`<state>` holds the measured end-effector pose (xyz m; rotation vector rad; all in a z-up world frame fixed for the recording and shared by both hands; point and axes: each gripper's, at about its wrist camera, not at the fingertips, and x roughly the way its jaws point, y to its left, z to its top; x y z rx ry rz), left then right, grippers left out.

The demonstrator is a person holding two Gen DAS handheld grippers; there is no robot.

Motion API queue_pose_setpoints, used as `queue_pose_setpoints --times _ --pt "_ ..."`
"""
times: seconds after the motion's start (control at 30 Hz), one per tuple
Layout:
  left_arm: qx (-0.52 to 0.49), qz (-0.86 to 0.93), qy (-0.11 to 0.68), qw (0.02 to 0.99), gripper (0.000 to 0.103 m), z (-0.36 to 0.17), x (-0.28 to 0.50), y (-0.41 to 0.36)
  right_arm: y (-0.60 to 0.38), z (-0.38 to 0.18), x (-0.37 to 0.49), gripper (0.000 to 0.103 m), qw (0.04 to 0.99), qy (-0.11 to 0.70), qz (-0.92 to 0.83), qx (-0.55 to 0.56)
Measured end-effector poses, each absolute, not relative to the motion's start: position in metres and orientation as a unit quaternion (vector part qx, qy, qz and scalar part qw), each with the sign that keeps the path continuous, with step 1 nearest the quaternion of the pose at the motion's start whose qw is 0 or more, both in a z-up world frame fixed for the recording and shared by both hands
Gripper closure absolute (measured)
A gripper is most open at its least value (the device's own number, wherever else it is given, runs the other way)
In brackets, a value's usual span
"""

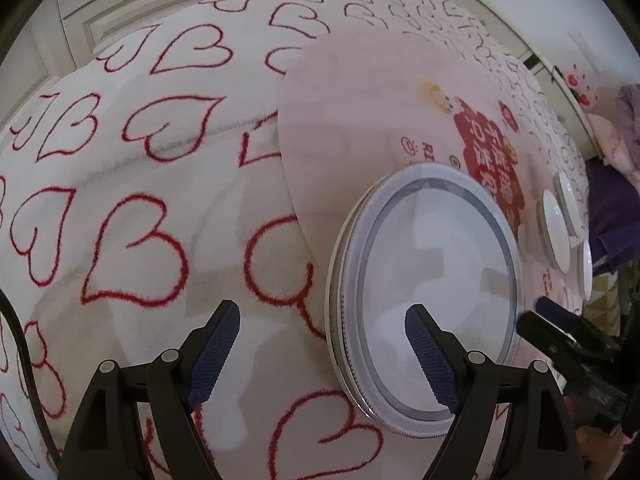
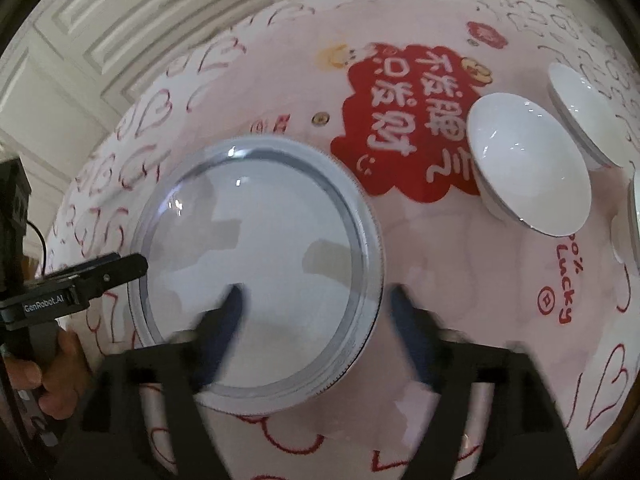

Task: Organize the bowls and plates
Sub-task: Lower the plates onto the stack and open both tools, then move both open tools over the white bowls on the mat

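Left gripper (image 1: 322, 354) pitched steeply down at the table, jaws spread wide, gripping nothing. Its left finger hangs over bare cloth; its right finger (image 1: 430, 354) overlaps the plate stack (image 1: 424, 280) at about 6 o'clock of the stack in the left wrist view. Whether that finger touches the plate, cannot tell.

Right gripper (image 2: 316, 332) also pitched steeply down, jaws wide apart and released, both fingers motion-blurred. Left finger (image 2: 226, 320) sits over the plate interior around 7 o'clock, right finger outside the rim around 4 o'clock; the near rim lies between them with no pad pressing on it. A hand (image 2: 60, 364) wraps the left gripper's handle at 9 o'clock of the right wrist view.

Plate stack: round, white with grey rim band, flat, face up, so no long axis. At least two rims show at the stack's left edge. Top plate holds nothing. It rests partly on the pink mat (image 2: 460, 264) with red print, partly on the heart-print tablecloth (image 1: 140, 208).

Bowls (image 2: 528, 168): white, mouths up, empty, at 2 to 3 o'clock of the stack, well apart from it. Second bowl (image 2: 580, 112) is just behind the first, a third cut by the frame edge at 3 o'clock.
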<state>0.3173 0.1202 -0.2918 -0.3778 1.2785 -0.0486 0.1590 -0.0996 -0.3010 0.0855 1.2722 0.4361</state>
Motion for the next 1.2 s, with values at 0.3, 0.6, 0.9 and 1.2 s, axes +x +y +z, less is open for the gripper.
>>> queue_pose_setpoints --times 0.3,0.6,0.9,1.2 --pt "-0.143 -0.018 0.573 0.807 0.009 -0.261 0.308 0.106 -0.129 -0.297 0.160 0.000 0.787 0.570 0.194 0.134" --pt "-0.110 -0.036 0.529 0.841 0.009 -0.206 0.290 0.085 -0.149 -0.262 0.149 0.000 0.814 0.530 0.179 0.158" --pt "-0.062 -0.058 0.462 0.883 0.003 -0.151 0.261 0.051 -0.183 -0.208 0.136 0.000 0.849 0.482 0.138 0.167" --pt "-0.016 -0.107 0.431 0.896 0.001 -0.128 0.239 -0.001 -0.243 -0.173 0.125 0.000 0.873 0.456 0.063 0.164"
